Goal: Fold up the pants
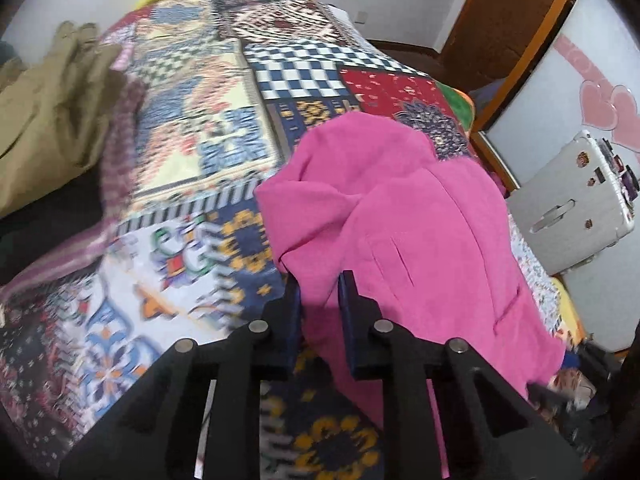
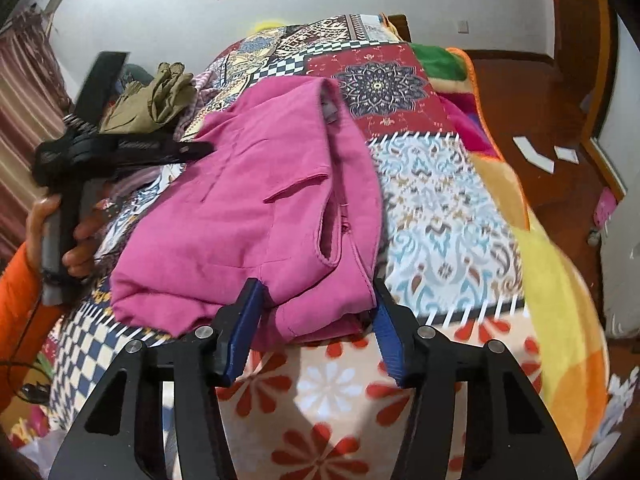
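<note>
Plainly, going from the left, an olive-green crumpled garment (image 1: 52, 112) lay at the far left of the patchwork-patterned bed cover (image 1: 192, 128), well apart from the task's thing. The bright pink soft cotton pants (image 1: 400, 216) lay in a loose, partly doubled heap on the near middle of that cover, right of the olive piece. They looked light and limp, likely to sag and slide on themselves, nothing fragile; a thick hemmed edge such as the waistband seemed the best place to take hold, both corners at once, so the cloth would hang flat.

The black left gripper with blue pads (image 1: 320, 280) had its jaws drawn close with a fold of the pink cloth pinched between them. The black right gripper with blue pads (image 2: 316, 292) stood half open around the near edge of the heap, the bunched cloth between its pads; whether they pressed on it I could not tell.

Only the left wrist view showed a white sticker-covered suitcase (image 1: 576, 204) off the bed's right side. Only the right wrist view showed the person's hand (image 2: 78, 236) and orange sleeve (image 2: 20, 300) on the left tool's handle, the pants' pocket slit (image 2: 298, 186), and white paper scraps (image 2: 534, 155) on the brown floor at far right
</note>
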